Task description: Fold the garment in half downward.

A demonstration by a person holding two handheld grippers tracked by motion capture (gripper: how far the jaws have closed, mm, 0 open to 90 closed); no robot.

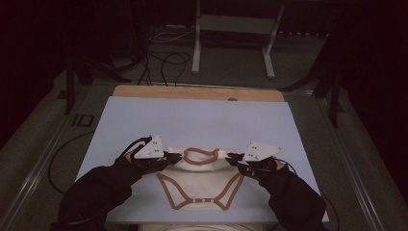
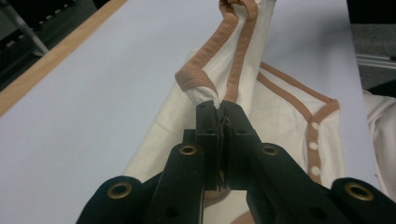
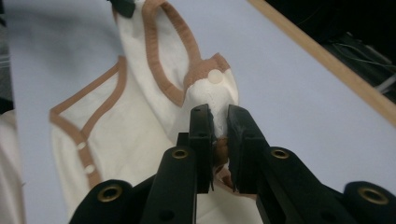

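Baby bodysuit pinched at both shoulders, partly laid out

Left claw (image 1: 174, 156) and right claw (image 1: 233, 156) each pinch a shoulder of the bodysuit (image 1: 199, 185) at lower centre; its snap end lies flat on the counter (image 1: 144, 115), the neckline not yet laid down.

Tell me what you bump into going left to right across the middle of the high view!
Left tool pinching one shoulder → the bodysuit's brown neck ring → right tool pinching the other shoulder, all over the pale blue table.
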